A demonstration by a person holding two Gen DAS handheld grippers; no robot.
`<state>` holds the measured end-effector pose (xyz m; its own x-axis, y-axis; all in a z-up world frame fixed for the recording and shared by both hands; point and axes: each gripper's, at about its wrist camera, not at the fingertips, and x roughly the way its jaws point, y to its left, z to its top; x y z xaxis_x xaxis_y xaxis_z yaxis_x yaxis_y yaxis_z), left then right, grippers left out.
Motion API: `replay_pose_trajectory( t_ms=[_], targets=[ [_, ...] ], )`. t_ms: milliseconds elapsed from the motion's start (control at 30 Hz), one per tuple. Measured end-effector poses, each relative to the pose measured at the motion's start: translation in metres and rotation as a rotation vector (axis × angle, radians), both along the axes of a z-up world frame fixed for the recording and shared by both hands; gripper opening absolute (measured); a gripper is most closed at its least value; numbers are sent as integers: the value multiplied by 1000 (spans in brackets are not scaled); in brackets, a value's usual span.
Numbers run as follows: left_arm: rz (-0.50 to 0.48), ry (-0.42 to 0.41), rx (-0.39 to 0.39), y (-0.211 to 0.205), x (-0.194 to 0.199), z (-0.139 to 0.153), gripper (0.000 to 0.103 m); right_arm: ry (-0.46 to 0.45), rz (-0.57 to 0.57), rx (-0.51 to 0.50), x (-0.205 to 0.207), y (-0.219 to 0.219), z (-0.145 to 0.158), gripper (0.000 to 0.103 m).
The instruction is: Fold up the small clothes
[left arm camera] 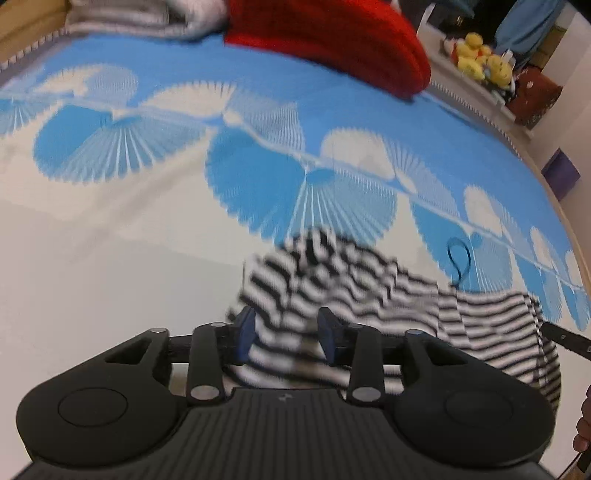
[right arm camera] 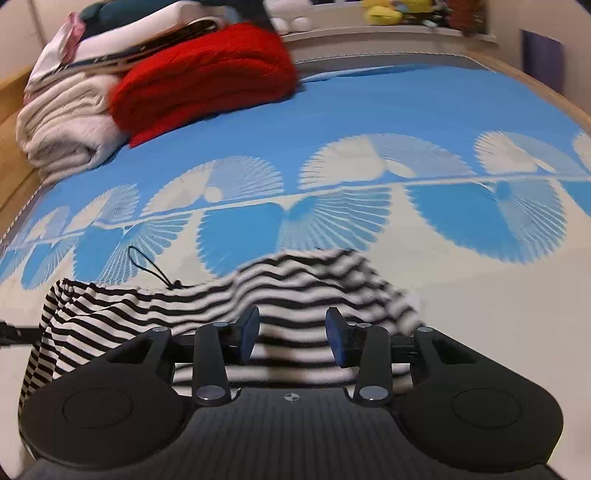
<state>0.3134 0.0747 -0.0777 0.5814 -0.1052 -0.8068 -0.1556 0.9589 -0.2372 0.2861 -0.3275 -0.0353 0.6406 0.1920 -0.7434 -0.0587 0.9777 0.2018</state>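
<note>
Left wrist view: the left hand-held gripper (left arm camera: 286,334) points down over a black-and-white striped garment (left arm camera: 369,291) lying rumpled on a bed cover (left arm camera: 184,155) printed with blue and white fan shapes; its two blue pads (left arm camera: 245,332) stand moderately apart with striped cloth visible in the gap behind them, and nothing is pinched between them; the garment spreads from the middle foreground toward the right edge, where a dark bar (left arm camera: 565,338) crosses it; a thin dark cord loop (left arm camera: 459,260) lies on the cover just beyond the garment's far edge; a folded red knit (left arm camera: 332,40) sits at the far side of the bed, with grey-white folded cloth (left arm camera: 147,18) to its left and yellow plush toys (left arm camera: 480,59) on a ledge to its right; part of a person's hand (left arm camera: 583,424) shows at the lower right edge; no readable writing or label appears.

Right wrist view: the right hand-held gripper (right arm camera: 293,338) likewise hovers over the striped garment (right arm camera: 155,310), pads (right arm camera: 251,332) moderately apart and gripping nothing, cloth seen behind the gap; the garment fills the near foreground and runs to the left edge; the cord loop (right arm camera: 147,266) lies at its far left border; the red knit (right arm camera: 207,77) rests against a stack of pale folded laundry (right arm camera: 66,118) at the far left; only a small round crosshair mark (right arm camera: 291,397) is visible on the gripper body, no text.
</note>
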Motion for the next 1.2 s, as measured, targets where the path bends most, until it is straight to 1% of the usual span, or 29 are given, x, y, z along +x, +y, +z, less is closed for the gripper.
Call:
replay_pose_trajectory(
  t_ms=[33,100,200,233,267,300,333,367,400,433,467,500,533,567,633,667,700,733,767,800,867,900,933,967,1000,1033,1133,1167,1200],
  targets=[
    [4,-15,6,2,1,2,57,5,2,1,6,5,-2,41],
    [10,-28,19,1,8,1,63,13,14,-20,15,15,-8,41],
    [11,-9,50,0,23,-8,63,10,65,-129,22,33,-18,41],
    [9,-5,57,-1,28,-13,61,10,79,-158,23,38,-20,36],
    [3,1,64,-1,33,-17,56,7,91,-178,24,41,-23,14],
    [-14,7,61,-1,37,-21,16,-3,96,-190,25,43,-23,4],
    [-44,28,53,-2,42,-26,1,-24,89,-186,25,41,-21,3],
    [-49,14,80,-3,44,-26,1,-56,73,-166,25,39,-17,3],
    [-24,-32,143,-4,45,-20,1,-87,57,-153,25,37,-13,2],
    [-3,-77,169,-3,43,-15,1,-122,40,-146,24,35,-8,2],
    [23,-118,159,0,42,-9,1,-147,32,-141,24,35,-5,2],
    [44,-128,138,4,42,-7,1,-160,28,-137,23,34,-4,2],
    [45,-106,132,4,44,-10,1,-152,33,-135,25,34,-7,3],
    [24,-51,130,3,47,-18,2,-125,45,-135,28,34,-11,3],
    [-41,94,108,-1,53,-36,19,-22,81,-148,34,37,-26,4],
    [-38,118,125,-1,52,-38,19,11,94,-177,35,39,-32,7],
    [-14,91,162,-1,48,-32,20,8,99,-199,33,39,-31,9],
    [4,43,191,0,43,-21,22,-4,97,-207,29,39,-28,18],
    [7,-1,191,1,37,-9,22,-19,79,-194,25,34,-21,25],
    [0,-33,168,2,32,1,23,-30,59,-172,20,30,-14,25],
    [-61,-74,55,2,17,16,24,-52,15,-105,9,16,2,25],
    [-114,-73,-12,0,11,18,31,-59,-2,-73,2,8,9,25],
    [-174,-54,-76,-5,8,17,39,-59,-10,-51,-5,2,14,25],
    [-253,-8,-142,-13,7,10,42,-45,-14,-38,-12,-6,16,25],
    [-313,37,-167,-21,6,2,43,-25,-18,-41,-15,-11,16,25],
    [-358,75,-147,-31,6,-6,43,3,-20,-51,-18,-17,12,25],
    [-422,163,55,-60,11,-37,43,198,0,-84,-22,-32,-19,29],
    [-430,170,84,-63,11,-41,43,241,-1,-107,-24,-34,-27,29],
    [-421,164,88,-62,11,-39,44,255,2,-135,-30,-37,-30,29]
  ],
)
